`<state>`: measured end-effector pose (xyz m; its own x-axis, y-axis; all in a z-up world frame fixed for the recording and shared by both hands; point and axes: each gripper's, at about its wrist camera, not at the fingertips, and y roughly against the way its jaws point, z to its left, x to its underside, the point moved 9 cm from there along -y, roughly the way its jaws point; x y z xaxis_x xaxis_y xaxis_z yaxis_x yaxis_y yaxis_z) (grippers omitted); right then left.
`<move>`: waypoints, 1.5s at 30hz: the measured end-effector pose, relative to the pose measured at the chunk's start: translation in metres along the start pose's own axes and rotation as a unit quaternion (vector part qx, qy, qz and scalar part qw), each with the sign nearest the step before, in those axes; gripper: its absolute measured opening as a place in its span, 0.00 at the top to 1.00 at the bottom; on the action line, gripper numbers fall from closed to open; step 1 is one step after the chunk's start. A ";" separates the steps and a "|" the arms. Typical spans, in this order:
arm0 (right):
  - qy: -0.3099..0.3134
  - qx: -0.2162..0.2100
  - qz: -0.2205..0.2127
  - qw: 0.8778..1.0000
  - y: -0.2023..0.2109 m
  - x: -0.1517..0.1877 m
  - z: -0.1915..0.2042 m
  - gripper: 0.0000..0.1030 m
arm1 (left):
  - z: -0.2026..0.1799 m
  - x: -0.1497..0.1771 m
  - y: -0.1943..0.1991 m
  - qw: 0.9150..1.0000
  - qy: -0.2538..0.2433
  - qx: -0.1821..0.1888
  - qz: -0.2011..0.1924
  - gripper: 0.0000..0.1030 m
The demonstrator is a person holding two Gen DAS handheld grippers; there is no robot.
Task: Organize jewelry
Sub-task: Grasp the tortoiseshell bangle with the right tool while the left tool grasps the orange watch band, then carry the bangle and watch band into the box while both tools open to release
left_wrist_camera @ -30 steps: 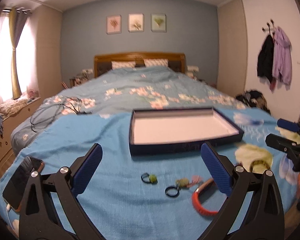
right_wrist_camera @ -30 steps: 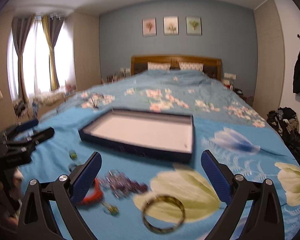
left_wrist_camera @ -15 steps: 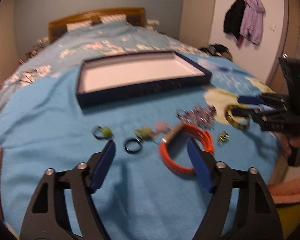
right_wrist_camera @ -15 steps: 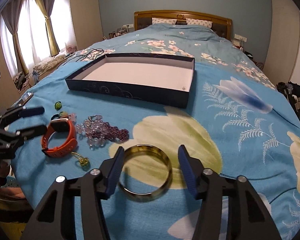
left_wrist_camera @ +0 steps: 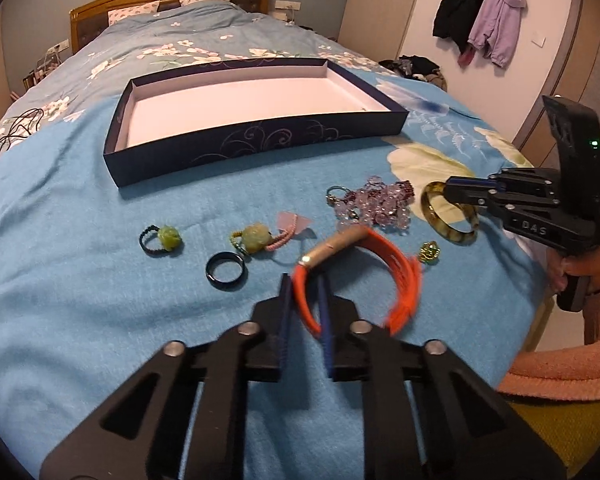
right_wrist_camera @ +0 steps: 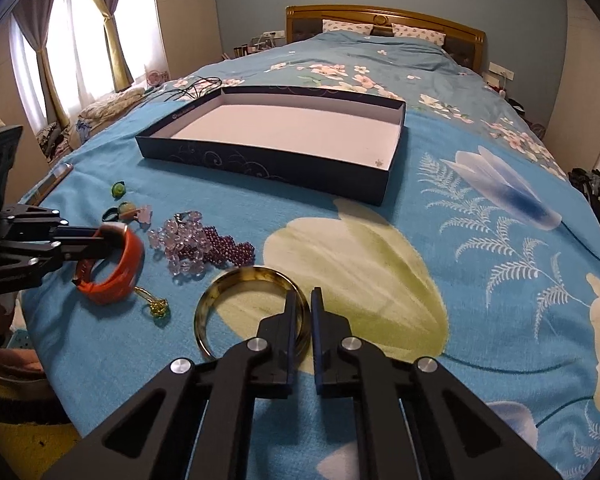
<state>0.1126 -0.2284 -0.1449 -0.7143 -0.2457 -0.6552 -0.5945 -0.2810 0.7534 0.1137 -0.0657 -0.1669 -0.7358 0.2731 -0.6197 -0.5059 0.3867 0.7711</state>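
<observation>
Both grippers [left_wrist_camera: 304, 280] [right_wrist_camera: 305, 300] newly clamped: band [left_wrist_camera: 396, 264], bangle [right_wrist_camera: 220, 292].

- Blue floral bedspread [right_wrist_camera: 460, 240] under everything I see
- Wooden headboard [right_wrist_camera: 384, 14] at far end, two pillows [right_wrist_camera: 346, 26] against it
- Black and purple jackets [left_wrist_camera: 480, 12] hang on the right wall
- Curtained window [right_wrist_camera: 80, 40] on my left
- Black cable [left_wrist_camera: 16, 128] lies on the bed's left edge

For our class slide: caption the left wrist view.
Left claw pinches the orange bracelet on the bed, box beyond.
</observation>
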 end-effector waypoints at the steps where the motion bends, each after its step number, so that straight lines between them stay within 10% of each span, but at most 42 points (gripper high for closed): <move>1: -0.003 -0.004 -0.005 1.000 0.003 -0.002 -0.001 0.95 | -0.001 0.000 0.000 1.000 -0.004 -0.002 0.000 0.90; 19: 0.005 -0.024 -0.097 0.995 -0.003 -0.131 -0.014 0.95 | 0.044 -0.108 0.034 0.996 -0.003 -0.024 -0.082 0.90; 45: -0.014 0.062 0.013 0.998 -0.153 -0.214 -0.050 0.92 | 0.144 -0.227 -0.132 0.996 0.021 -0.074 0.035 0.88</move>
<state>0.3751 -0.1795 -0.1223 -0.7386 -0.2253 -0.6354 -0.6162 -0.1567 0.7718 0.4121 -0.0516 -0.1491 -0.7877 0.2567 -0.5600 -0.5118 0.2333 0.8268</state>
